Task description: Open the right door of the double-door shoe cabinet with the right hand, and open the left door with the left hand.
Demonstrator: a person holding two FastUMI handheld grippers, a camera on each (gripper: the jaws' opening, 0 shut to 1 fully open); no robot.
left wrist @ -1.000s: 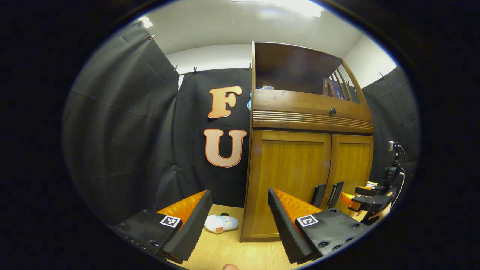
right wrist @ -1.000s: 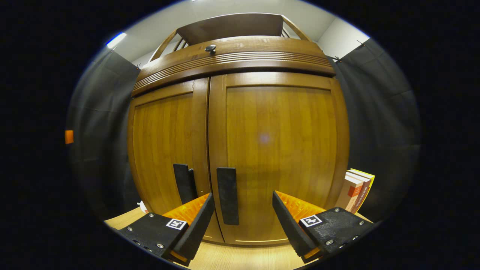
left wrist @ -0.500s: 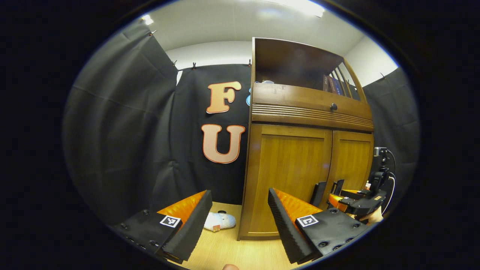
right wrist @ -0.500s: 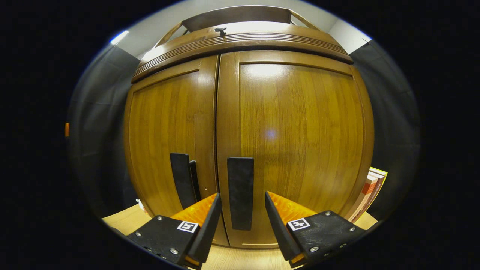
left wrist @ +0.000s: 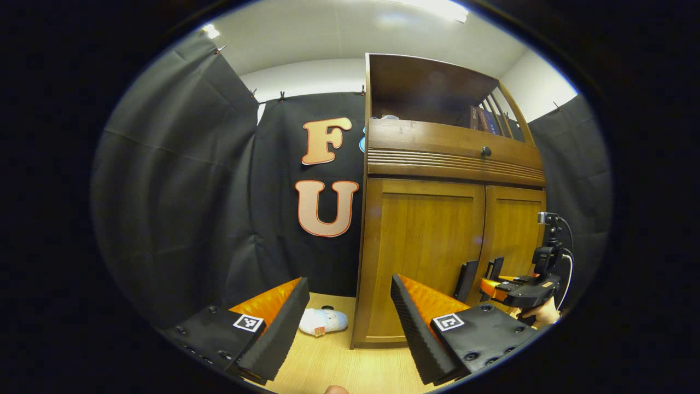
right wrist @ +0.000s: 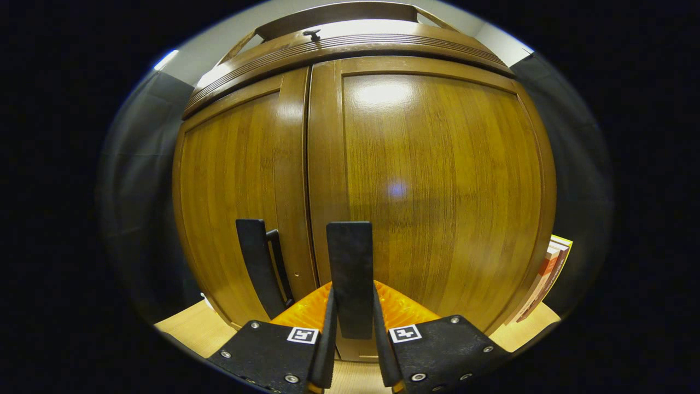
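Note:
The wooden shoe cabinet (left wrist: 421, 262) stands with both doors closed. In the right gripper view the right door (right wrist: 443, 186) and left door (right wrist: 229, 191) meet at the middle seam, each with a black upright handle. My right gripper (right wrist: 351, 323) is shut on the right door's handle (right wrist: 350, 268), both fingers pressing its sides. The left door's handle (right wrist: 257, 265) stands free beside it. In the left gripper view my left gripper (left wrist: 347, 312) hangs open in front of the cabinet's left corner, well short of the left handle (left wrist: 466, 280); the right gripper (left wrist: 511, 290) shows at the handles, far right.
A white plush toy (left wrist: 324, 321) lies on the light wooden floor (left wrist: 339, 366) left of the cabinet. Books (right wrist: 547, 273) lean at the cabinet's right side. A drawer with a dark knob (left wrist: 485, 151) sits above the doors, with an open shelf on top.
My right gripper has moved in to the right door's handle and closed from wide open onto it. The left gripper has barely shifted and stays open.

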